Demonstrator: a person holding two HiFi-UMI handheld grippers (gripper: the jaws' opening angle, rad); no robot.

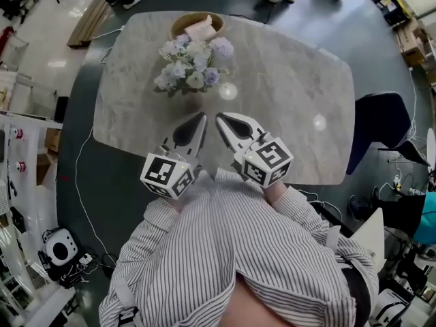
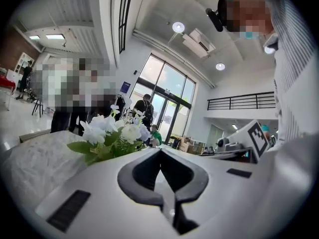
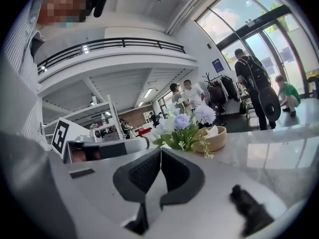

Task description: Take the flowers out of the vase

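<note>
A bunch of white and pale purple flowers (image 1: 190, 65) stands in a vase (image 1: 193, 101) on the marble table (image 1: 286, 101), seen from above in the head view. Both grippers hover over the near table edge, short of the bouquet. My left gripper (image 1: 201, 117) is shut with nothing in it; in its own view the flowers (image 2: 112, 132) rise just beyond its closed tips (image 2: 160, 151). My right gripper (image 1: 220, 118) is also shut and empty, and the flowers (image 3: 182, 129) show ahead of its tips (image 3: 160, 149).
A wooden bowl (image 1: 196, 24) with a pale cloth lies behind the flowers, also seen as a bowl (image 3: 213, 138) in the right gripper view. A dark chair (image 1: 381, 125) stands at the table's right. People stand beyond the far edge.
</note>
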